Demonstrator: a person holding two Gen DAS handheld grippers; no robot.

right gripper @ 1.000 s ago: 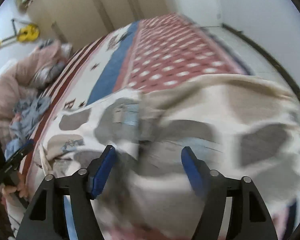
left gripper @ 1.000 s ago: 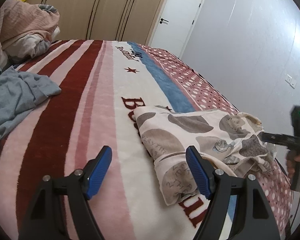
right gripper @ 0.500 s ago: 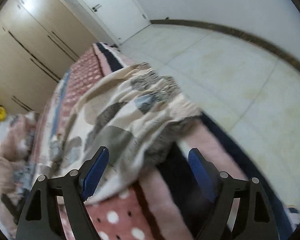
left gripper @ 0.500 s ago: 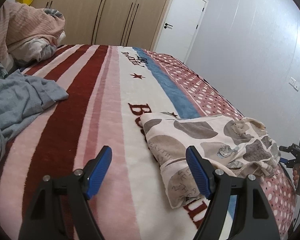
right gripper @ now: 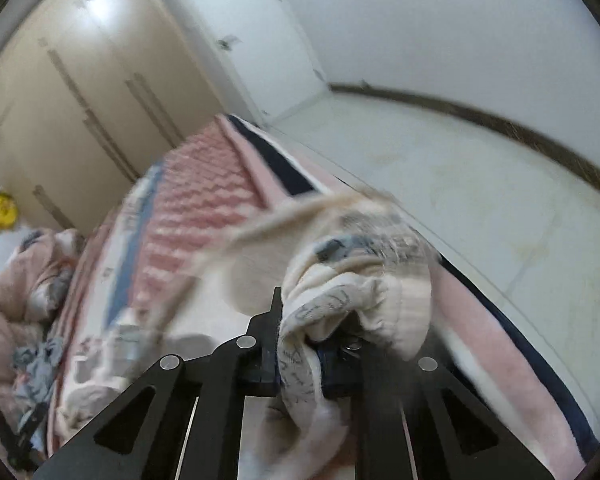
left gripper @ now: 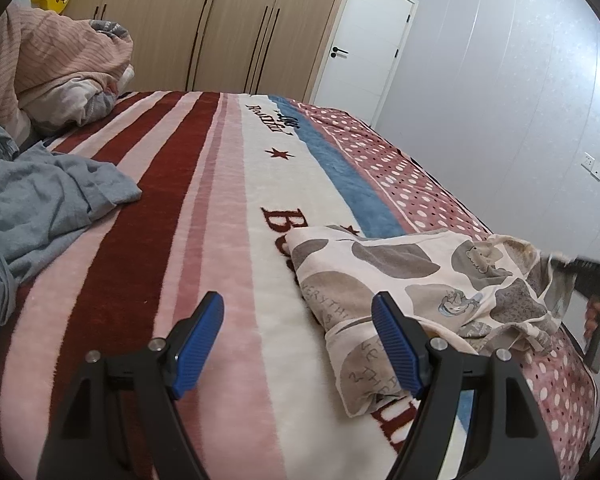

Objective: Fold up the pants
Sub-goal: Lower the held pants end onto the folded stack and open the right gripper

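A: What does the left wrist view give you?

B: The left gripper (left gripper: 298, 346) hangs over the striped blanket (left gripper: 172, 216) on the bed, its blue fingers (left gripper: 198, 344) wide apart with nothing between them. The pants (left gripper: 404, 280), cream with grey patches, lie folded just beyond and to the right of it, near the bed's right edge. At far right the right gripper (left gripper: 568, 266) meets the far corner of the pants, a hand (left gripper: 598, 312) wrapped round its handle. Further left lies a grey garment (left gripper: 48, 204), with a pink bedding pile (left gripper: 56, 64) behind it, then the wardrobe (left gripper: 204, 28) and a white door (left gripper: 364, 40).

A: Can you tell from there whether the right fingers grip the cloth?

B: Not clearly; that corner is small and at the rim.

A: And the right wrist view?

B: There it is plain. The right gripper (right gripper: 300, 354) has just clamped shut on a bunched edge of the pants (right gripper: 340, 280), cloth spilling over both fingers. This view is blurred, but it alone shows the pale floor (right gripper: 460, 176) beside the bed and the dark skirting. The blanket (right gripper: 204, 208) runs away to the left.
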